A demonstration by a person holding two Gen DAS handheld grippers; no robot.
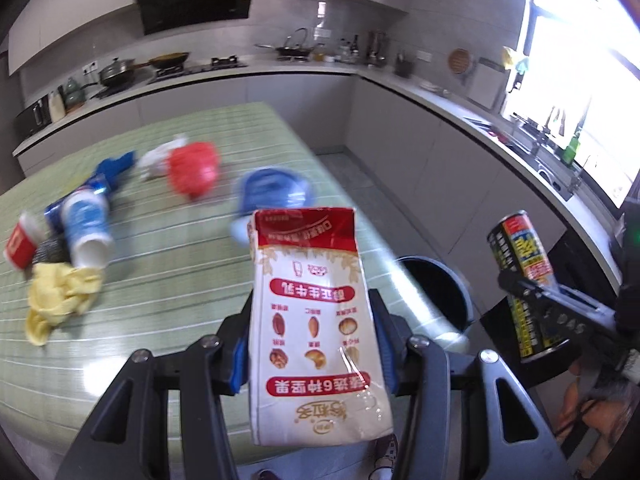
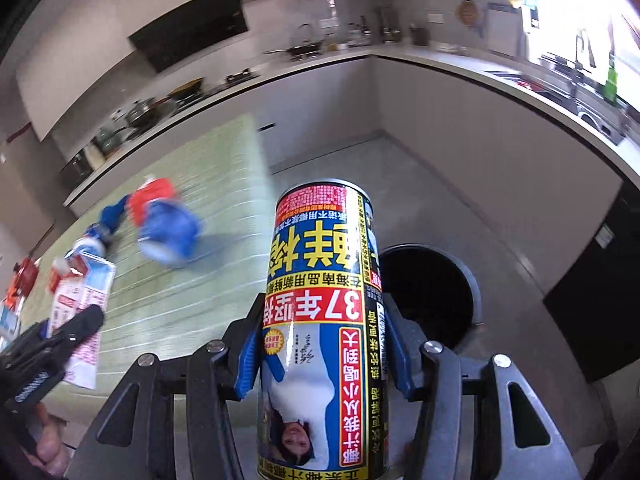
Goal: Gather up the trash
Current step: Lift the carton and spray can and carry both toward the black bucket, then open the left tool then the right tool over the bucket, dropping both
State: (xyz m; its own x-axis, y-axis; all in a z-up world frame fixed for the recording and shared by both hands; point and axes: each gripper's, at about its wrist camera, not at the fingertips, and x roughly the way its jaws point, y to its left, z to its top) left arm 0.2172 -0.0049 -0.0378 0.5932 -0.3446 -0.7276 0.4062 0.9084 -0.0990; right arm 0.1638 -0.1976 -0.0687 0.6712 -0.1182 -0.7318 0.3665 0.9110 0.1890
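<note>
Left wrist view, left to right: loose trash lies across the green-striped tabletop (image 1: 168, 320) from 9 to 11 o'clock, namely a yellow crumpled wrapper (image 1: 60, 302), a white-and-blue bottle (image 1: 89, 229) and a red bag (image 1: 194, 168). The left gripper (image 1: 310, 344) is clenched on a milk carton (image 1: 312, 320), its long axis running straight ahead along the fingers toward 12 o'clock. The dark bin (image 1: 436, 284) opens at about 2 o'clock from that carton, beside the tabletop edge. Right wrist view: the right gripper (image 2: 320, 354) grasps a drink can (image 2: 324, 320), also lengthwise along the fingers; the bin's mouth (image 2: 430, 288) sits just past it at 1 o'clock. Judgement: the right hand is nearer the bin and better lined up; the left must swing further rightward before release.
</note>
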